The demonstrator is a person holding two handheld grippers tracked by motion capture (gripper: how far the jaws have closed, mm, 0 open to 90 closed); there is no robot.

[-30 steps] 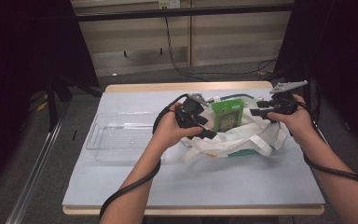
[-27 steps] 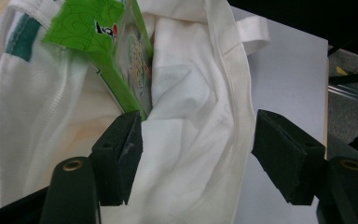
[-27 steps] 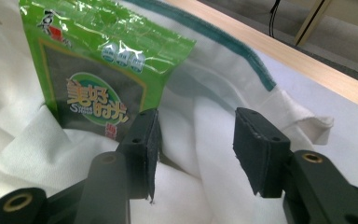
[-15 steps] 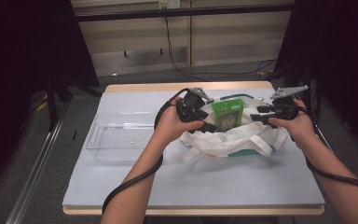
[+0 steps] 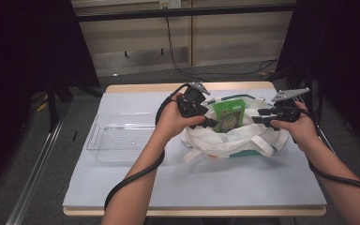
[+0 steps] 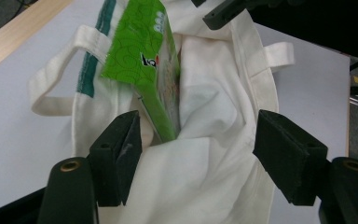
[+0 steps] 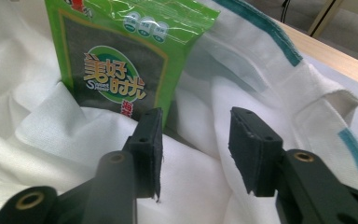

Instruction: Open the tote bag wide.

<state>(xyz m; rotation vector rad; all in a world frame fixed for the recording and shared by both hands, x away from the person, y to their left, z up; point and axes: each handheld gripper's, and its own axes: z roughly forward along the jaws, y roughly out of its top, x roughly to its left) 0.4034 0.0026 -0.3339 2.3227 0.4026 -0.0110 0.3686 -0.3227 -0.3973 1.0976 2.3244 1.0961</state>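
White cloth bag [image 5: 229, 138] with teal stripes, slumped on the right half of the blue-topped table [image 5: 197, 187], mouth gaping upward. Inside it, a green snack packet [image 5: 228, 115] standing nearly upright, top half sticking out above the crumpled cloth, lower part sunk among the folds. Same packet [image 6: 149, 60] seen edge-on in the left gripper view, leaning against the bag's far wall; printed face [image 7: 116, 70] turned toward the right gripper view. Clear plastic tray [image 5: 122, 136] on the left half of the table, just beside the bag, apparently holding nothing.

Left gripper [image 5: 201, 115] at the bag's left rim, held in the left hand [image 5: 173, 123]. Jaws spread wide in its own view [image 6: 196, 158], straddling the white cloth at the bag's mouth, the packet's lower edge just beyond the left jaw; cloth lying between the jaws, not pinched. Right gripper [image 5: 262, 116] at the bag's right rim, held in the right hand [image 5: 297, 129]. Jaws parted moderately in its own view [image 7: 196, 149], hovering over white folds, one jaw right next to the packet's lower corner, contact with it impossible to judge. Nothing clamped by either.
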